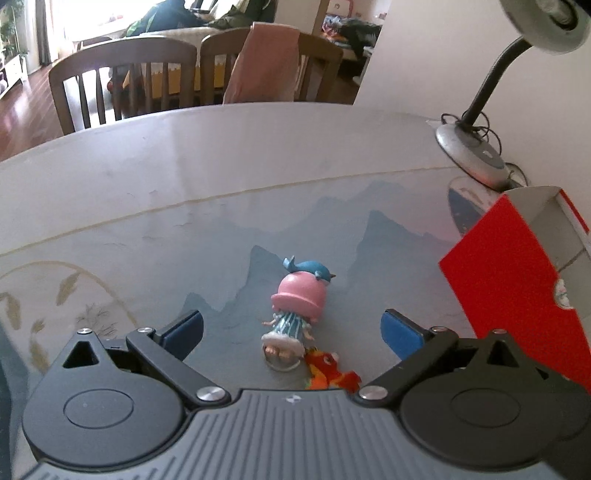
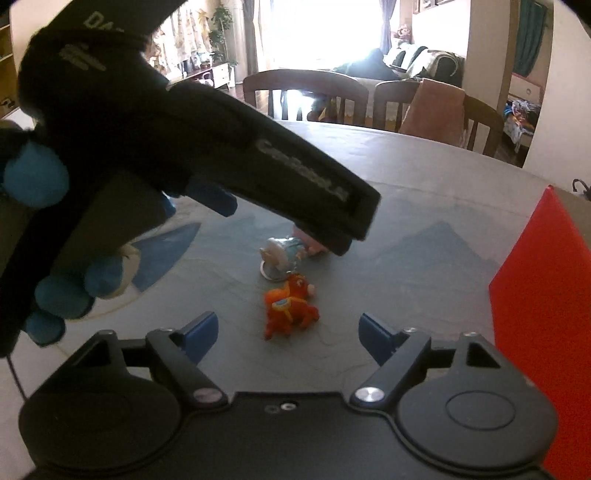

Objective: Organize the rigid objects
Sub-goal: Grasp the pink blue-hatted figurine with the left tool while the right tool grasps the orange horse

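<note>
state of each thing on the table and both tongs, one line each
left tongs: open, empty, over the doll
right tongs: open, empty, orange toy ahead between the tips
doll in pink hat: lying on its side
orange toy: lying beside the doll's base
red box: standing, top open

A home: wooden dining chairs [image 1: 122,85] stand just behind the counter [image 1: 258,155], with a sofa [image 2: 417,62] and potted plant [image 2: 221,22] beyond them.
</note>
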A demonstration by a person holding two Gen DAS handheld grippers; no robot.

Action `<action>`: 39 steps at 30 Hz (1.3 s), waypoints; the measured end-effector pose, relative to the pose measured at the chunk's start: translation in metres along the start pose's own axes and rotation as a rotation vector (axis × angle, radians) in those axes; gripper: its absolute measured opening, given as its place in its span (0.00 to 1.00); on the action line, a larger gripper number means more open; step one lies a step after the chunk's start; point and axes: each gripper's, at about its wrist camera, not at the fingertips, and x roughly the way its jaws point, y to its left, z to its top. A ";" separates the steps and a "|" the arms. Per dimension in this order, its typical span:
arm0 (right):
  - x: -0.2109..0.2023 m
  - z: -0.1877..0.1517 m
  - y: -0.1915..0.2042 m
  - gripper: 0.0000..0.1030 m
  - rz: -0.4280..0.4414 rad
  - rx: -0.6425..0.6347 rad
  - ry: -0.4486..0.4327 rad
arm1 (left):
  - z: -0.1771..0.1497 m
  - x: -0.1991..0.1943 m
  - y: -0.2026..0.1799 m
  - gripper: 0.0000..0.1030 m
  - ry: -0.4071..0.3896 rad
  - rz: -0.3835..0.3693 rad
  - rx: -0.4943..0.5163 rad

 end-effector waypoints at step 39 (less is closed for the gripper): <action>-0.021 -0.008 0.005 0.31 -0.069 0.051 0.013 | 0.003 0.025 -0.018 0.36 -0.011 0.094 0.124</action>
